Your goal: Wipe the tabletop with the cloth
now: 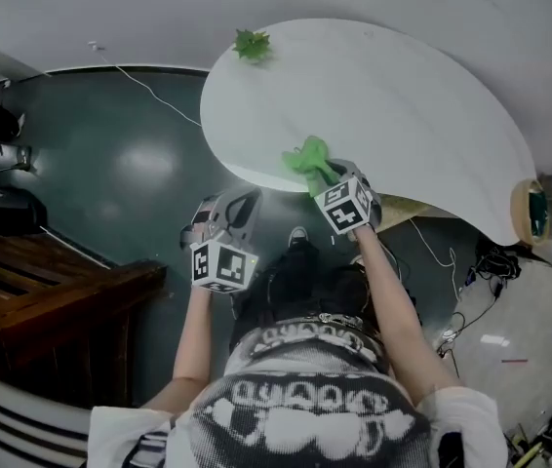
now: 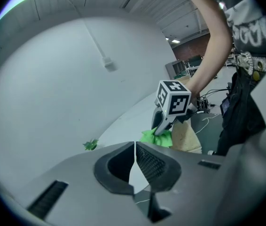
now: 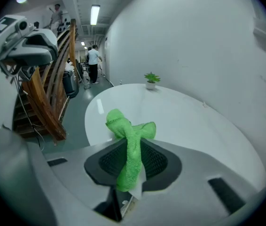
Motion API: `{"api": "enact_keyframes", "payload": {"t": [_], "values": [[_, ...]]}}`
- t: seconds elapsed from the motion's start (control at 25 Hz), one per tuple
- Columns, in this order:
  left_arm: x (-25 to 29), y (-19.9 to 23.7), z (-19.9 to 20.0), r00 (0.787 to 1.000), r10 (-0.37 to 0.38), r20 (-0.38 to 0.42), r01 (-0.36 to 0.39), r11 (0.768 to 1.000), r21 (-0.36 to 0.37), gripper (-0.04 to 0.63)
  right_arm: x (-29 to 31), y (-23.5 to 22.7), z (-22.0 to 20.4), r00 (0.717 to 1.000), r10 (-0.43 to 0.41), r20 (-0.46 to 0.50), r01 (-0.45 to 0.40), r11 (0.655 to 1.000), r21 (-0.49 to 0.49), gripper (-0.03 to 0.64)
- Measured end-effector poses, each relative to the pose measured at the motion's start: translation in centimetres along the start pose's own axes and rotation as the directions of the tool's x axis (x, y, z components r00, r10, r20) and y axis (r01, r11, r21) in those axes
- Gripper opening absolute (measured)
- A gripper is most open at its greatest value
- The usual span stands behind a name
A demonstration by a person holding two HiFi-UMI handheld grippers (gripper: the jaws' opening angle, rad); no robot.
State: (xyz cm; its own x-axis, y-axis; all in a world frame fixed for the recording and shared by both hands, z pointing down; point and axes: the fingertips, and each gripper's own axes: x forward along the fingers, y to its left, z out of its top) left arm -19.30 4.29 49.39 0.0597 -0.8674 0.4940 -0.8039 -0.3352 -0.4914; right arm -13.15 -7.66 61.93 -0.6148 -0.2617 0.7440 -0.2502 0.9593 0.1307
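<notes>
A green cloth point(image 1: 308, 158) hangs bunched at the near edge of the white curved tabletop point(image 1: 393, 105). My right gripper point(image 1: 327, 175) is shut on the green cloth point(image 3: 129, 145), which is pinched between its jaws with a tuft sticking up over the tabletop point(image 3: 180, 121). The left gripper point(image 1: 235, 211) hangs off the table over the dark floor, jaws shut and empty. In the left gripper view its jaws point(image 2: 135, 161) meet, and beyond them I see the right gripper point(image 2: 163, 125) with the cloth point(image 2: 157, 136).
A small green potted plant point(image 1: 252, 43) stands at the table's far left edge; it shows too as the plant point(image 3: 151, 79). A wooden staircase point(image 1: 42, 281) stands at the left. Cables point(image 1: 149, 91) run over the floor. A white wall backs the table.
</notes>
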Motion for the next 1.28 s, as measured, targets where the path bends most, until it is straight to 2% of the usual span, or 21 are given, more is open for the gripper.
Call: {"api": "enact_keyframes", "payload": {"t": [0.24,0.52,0.92,1.28], "values": [[3.3,-4.5,5.7,0.995,-0.082,0.058,0.08,0.996,0.041,0.011,-4.8,-6.0,-6.6,0.995,-0.09,-0.045,0.093,0.993,0.073,0.086],[5.4,-10.0,12.9,0.979,-0.161,0.128,0.148,0.983,0.109,0.011,-10.9,-12.4,-13.8,0.978,-0.188,-0.091,0.2,0.967,0.155,0.086],[8.5,-17.4,20.8,0.964,-0.22,0.151,0.193,0.965,0.175,0.011,-18.7,-19.9,-25.0,0.953,-0.263,-0.154,0.293,0.928,0.23,0.086],[10.9,-23.3,25.4,0.949,-0.272,0.158,0.236,0.947,0.216,0.011,-24.6,-25.0,-34.3,0.923,-0.329,-0.199,0.377,0.873,0.308,0.086]]}}
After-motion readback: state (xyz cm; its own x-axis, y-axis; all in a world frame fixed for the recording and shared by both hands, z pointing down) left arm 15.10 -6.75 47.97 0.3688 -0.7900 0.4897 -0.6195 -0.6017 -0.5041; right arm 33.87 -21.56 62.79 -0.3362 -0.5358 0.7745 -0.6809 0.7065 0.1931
